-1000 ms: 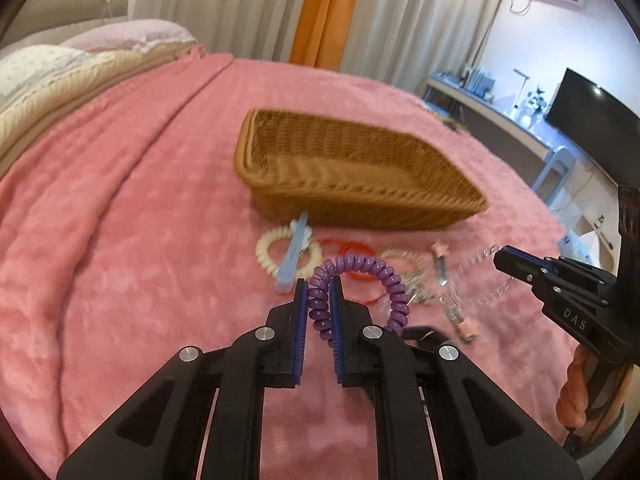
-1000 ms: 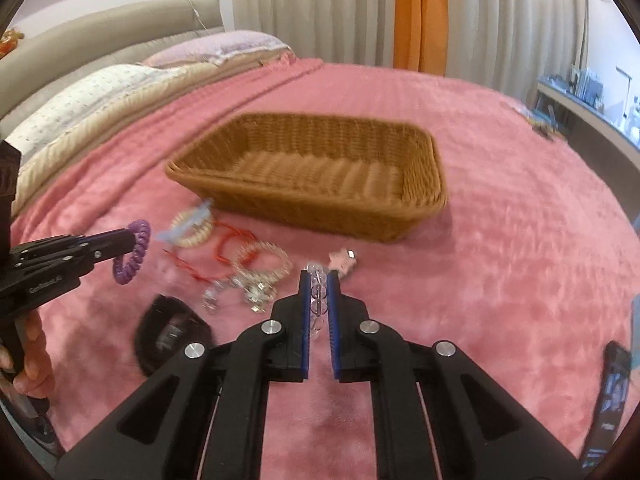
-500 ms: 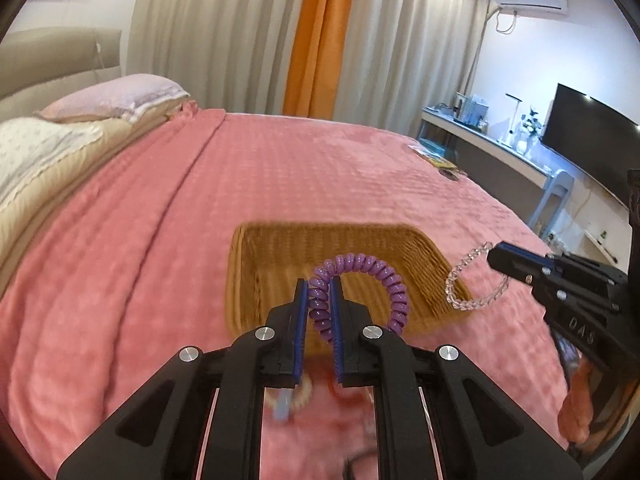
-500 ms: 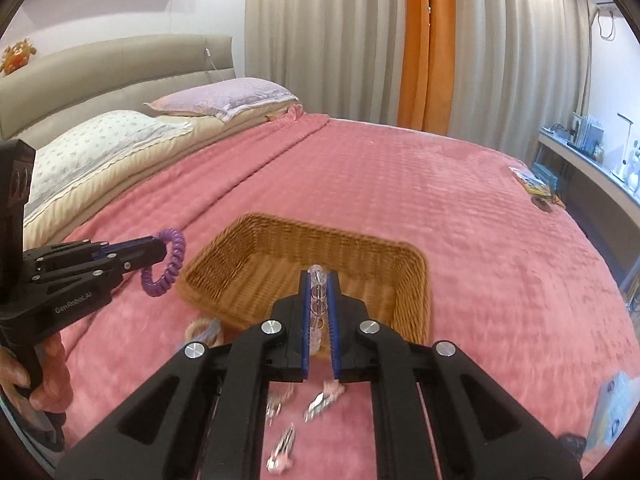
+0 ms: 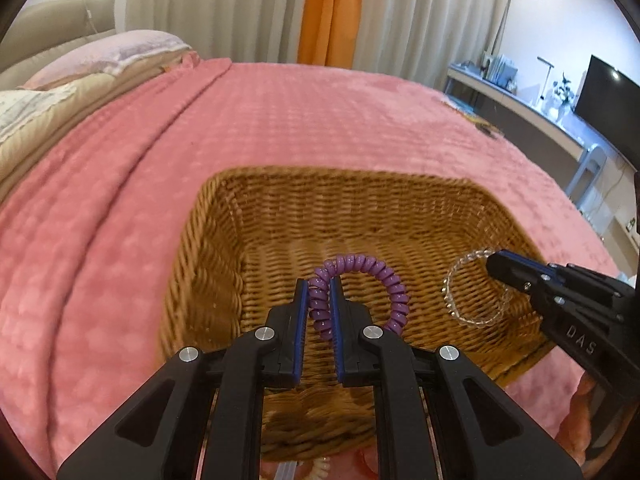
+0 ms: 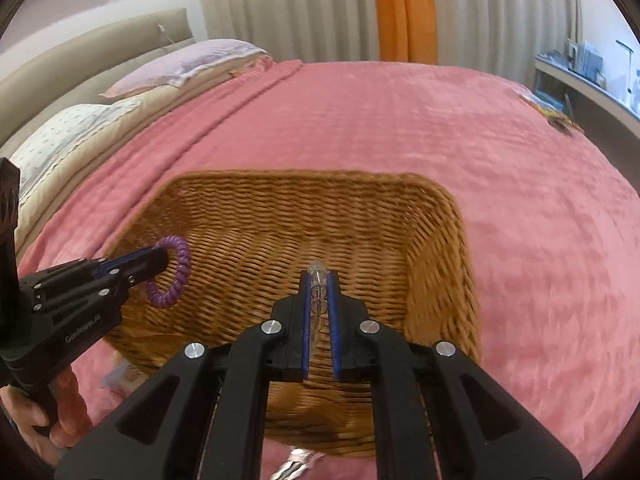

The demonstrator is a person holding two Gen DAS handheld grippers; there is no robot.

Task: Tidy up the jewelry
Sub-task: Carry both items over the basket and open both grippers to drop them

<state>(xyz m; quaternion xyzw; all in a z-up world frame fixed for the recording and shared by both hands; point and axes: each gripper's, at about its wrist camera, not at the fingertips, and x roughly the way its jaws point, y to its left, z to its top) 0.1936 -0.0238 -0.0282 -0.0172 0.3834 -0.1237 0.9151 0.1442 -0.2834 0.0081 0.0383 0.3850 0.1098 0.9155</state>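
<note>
A brown wicker basket [image 5: 224, 216] sits on the pink bedspread; it also shows in the right wrist view [image 6: 440, 208]. My left gripper [image 5: 320, 292] is shut on a purple spiral hair tie [image 5: 384, 276] and holds it over the basket's near left part; the right wrist view shows that gripper [image 6: 160, 258] and the tie [image 6: 176, 280]. My right gripper [image 6: 319, 284] is shut on a clear bead bracelet [image 6: 318, 272], held over the basket's near right part. The left wrist view shows that gripper [image 5: 494, 266] with the bracelet [image 5: 464, 304] hanging from it.
More jewelry lies on the bedspread in front of the basket: a cream spiral tie [image 5: 320, 472] and silver clips [image 6: 296, 460], mostly hidden under my grippers. Pillows [image 6: 80, 128] lie at the far left. A desk with a TV [image 5: 600, 96] stands at the right.
Both grippers have lifted off the bedspread and moved forward with their items, from the jewelry pile to over the basket's interior. The pile has dropped out of view below.
</note>
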